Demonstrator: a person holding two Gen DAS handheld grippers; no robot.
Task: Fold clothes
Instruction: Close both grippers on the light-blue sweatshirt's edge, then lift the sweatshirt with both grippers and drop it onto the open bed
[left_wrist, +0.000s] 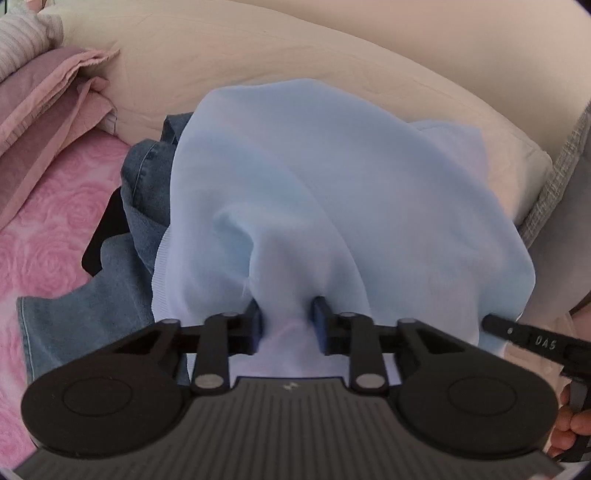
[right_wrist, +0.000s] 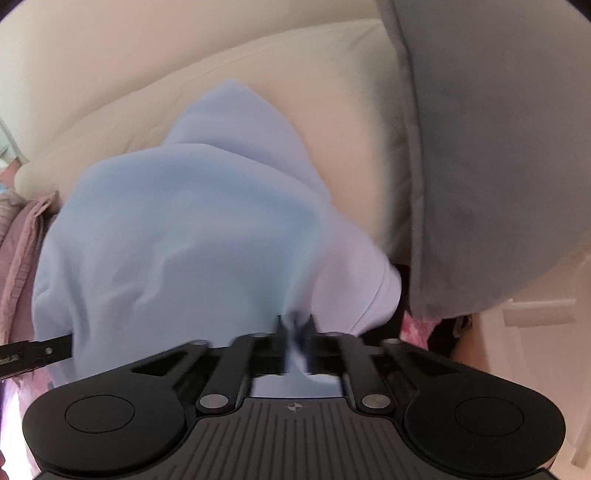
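A light blue garment lies bunched in a mound against a cream cushion. My left gripper is shut on a fold of its near edge, with cloth pinched between the blue pads. The right wrist view shows the same blue garment, and my right gripper is shut on another fold of it, though the fingertips are blurred. Blue denim jeans lie partly under the garment on its left. The right gripper's black finger shows at the right edge of the left wrist view.
Folded dusty-pink clothes are stacked at the far left on a pink rose-patterned bedspread. A grey cloth hangs at the right. A person's hand holds the right gripper's handle.
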